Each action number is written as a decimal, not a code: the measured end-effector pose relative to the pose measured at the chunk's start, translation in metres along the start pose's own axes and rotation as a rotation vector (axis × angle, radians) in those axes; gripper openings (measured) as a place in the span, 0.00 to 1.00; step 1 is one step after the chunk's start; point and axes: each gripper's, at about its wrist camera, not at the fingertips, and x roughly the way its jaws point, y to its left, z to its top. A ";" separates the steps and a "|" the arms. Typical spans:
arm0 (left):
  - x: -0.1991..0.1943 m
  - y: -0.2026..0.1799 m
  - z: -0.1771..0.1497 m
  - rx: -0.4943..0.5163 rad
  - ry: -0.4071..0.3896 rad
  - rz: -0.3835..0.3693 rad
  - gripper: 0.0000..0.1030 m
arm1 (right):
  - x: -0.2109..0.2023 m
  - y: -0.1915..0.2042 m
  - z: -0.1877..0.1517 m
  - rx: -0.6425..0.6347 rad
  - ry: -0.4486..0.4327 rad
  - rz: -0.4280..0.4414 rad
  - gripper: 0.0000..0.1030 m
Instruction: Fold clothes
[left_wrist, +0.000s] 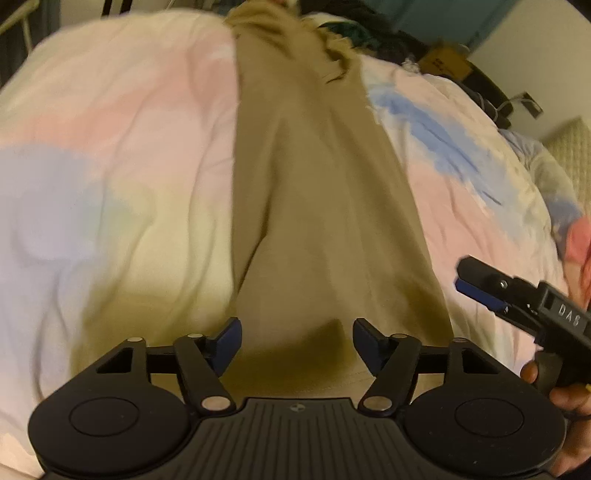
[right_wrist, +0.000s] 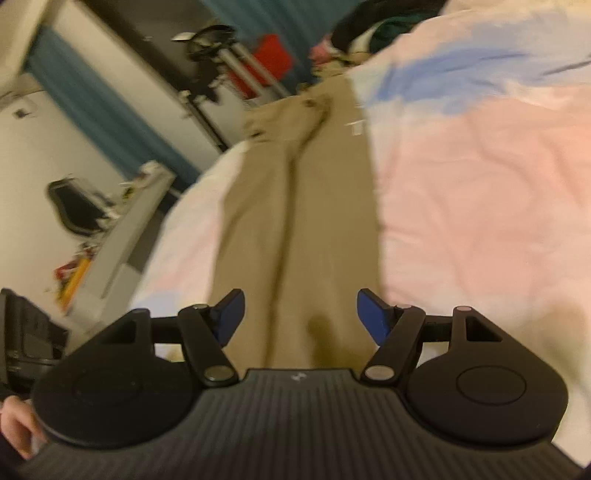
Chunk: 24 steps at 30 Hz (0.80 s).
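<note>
Left tongs (left_wrist: 297, 343), black linkage with blue pads, spread wide with nothing between the pads, hovering above the near end of a long khaki-tan pair of trousers (left_wrist: 314, 192). Right tongs (right_wrist: 299, 319), same black-and-blue build, also spread wide and gripping nothing, hanging over the same trousers with the centre crease between the two legs running away between the pads. In the left wrist view the right tongs show at the right edge, off the cloth's right side, over the bedding; its tips look close together from that angle, but the right wrist view shows them apart. The person's hand (left_wrist: 570, 395) is wrapped round the right tool's handle at the lower right edge. Trousers lie stretched flat lengthwise on a bed with a pastel pink, blue and cream tie-dye duvet (left_wrist: 122, 155), legs side by side, far end bunched and wrinkled near the bed's far edge. Dark green and black clothes (right_wrist: 384, 26) are heaped at the far end of the bed. Beyond the bed: a red box (right_wrist: 271, 59), a metal tripod-like stand (right_wrist: 236, 62), blurred. No containers clearly visible.
</note>
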 end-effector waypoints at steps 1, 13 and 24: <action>-0.005 -0.006 -0.001 0.027 -0.029 0.017 0.68 | 0.001 0.001 -0.001 0.001 0.002 0.012 0.68; -0.001 -0.085 -0.025 0.248 -0.156 0.034 0.70 | 0.001 -0.015 0.015 0.066 -0.041 -0.062 0.66; 0.049 -0.095 -0.034 0.318 -0.079 0.152 0.50 | -0.018 -0.007 0.021 -0.073 -0.101 -0.153 0.66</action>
